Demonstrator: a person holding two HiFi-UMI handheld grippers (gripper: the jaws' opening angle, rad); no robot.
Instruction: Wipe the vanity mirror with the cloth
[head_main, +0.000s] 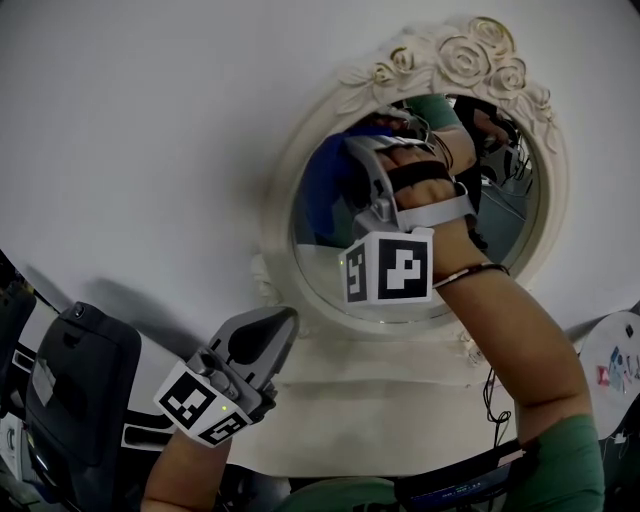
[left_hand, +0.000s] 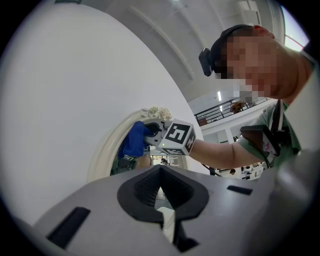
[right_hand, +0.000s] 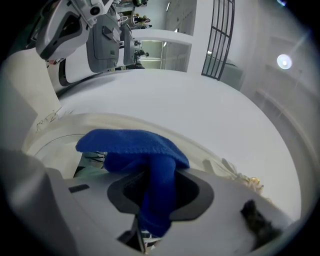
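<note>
Black case (head_main: 80, 385): just left of the left gripper (head_main: 268, 335), low in the head view.
Mirror frame (head_main: 285, 190): cream, oval, with carved roses (head_main: 470, 55) on top; above and right of the left gripper, apart from it.
Mirror glass (head_main: 510, 215): in the head view the right gripper (right_hand: 152, 182) and its forearm (head_main: 510, 340) cover the left and middle parts.
Cloth (right_hand: 130, 145): blue, bunched out at the right gripper's tip, lying against the left part of the glass.
Cables (head_main: 490, 385): thin, dark, below the right forearm.
Round white object (head_main: 612, 365): far right, beyond the right forearm.
Left gripper state: jaws closed together, nothing between them; tip points up toward the frame's lower edge, short of it.
Right gripper state: jaws closed on a fold of the cloth.
Left wrist (head_main: 185, 475): enters from the bottom edge, behind the marker cube.
Right hand (head_main: 430, 170): strapped to the gripper; forearm rises from lower right, with a green sleeve (head_main: 565, 460).
Surface: plain white wall (head_main: 150, 120) behind the mirror; white ledge (head_main: 350, 400) under the frame.
Room: high ceiling, a balcony railing (left_hand: 220, 112), a ceiling lamp (right_hand: 284, 61).
</note>
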